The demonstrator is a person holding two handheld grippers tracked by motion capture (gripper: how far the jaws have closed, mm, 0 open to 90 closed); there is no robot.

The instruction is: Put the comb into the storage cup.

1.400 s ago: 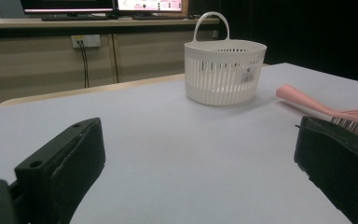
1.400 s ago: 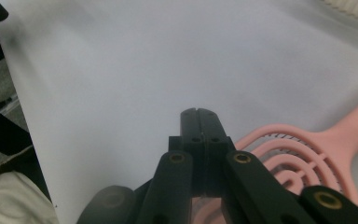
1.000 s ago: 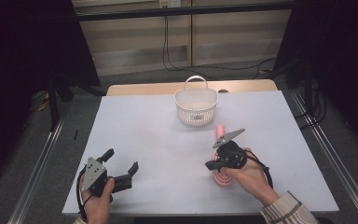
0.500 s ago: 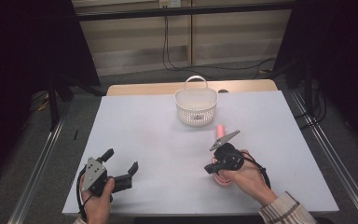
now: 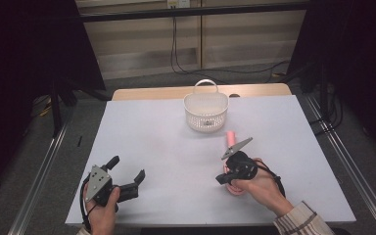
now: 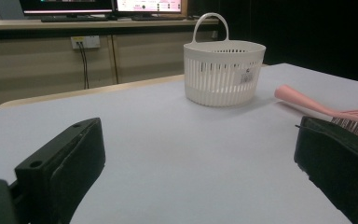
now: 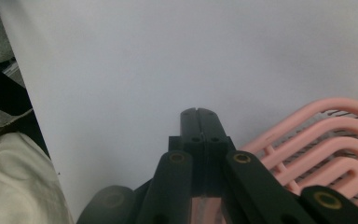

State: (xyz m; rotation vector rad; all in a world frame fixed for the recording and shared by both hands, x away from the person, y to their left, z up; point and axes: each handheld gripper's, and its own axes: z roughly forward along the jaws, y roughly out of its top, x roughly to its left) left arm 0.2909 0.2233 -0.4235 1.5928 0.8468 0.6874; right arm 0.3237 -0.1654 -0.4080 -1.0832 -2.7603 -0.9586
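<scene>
A pink hairbrush [image 5: 231, 137] lies on the white table [image 5: 156, 142], handle toward a white slatted basket [image 5: 205, 110]. My right gripper [image 5: 220, 179] rests over the brush's head, tips pointing toward the near left. In the right gripper view its jaws [image 7: 198, 115] are pressed together with nothing between them, and the brush's pink looped head [image 7: 326, 135] lies just beside and under them. At the near left, my left gripper [image 5: 126, 169] is open and held low over the table. The left gripper view [image 6: 200, 177] looks across at the basket [image 6: 223, 70] and the brush handle [image 6: 303, 100].
The basket stands at the far middle of the table, handle upright, with a small dark item inside. A wooden board edge [image 5: 152, 92] runs behind the table. Metal rails [image 5: 39, 186] flank both sides on the floor.
</scene>
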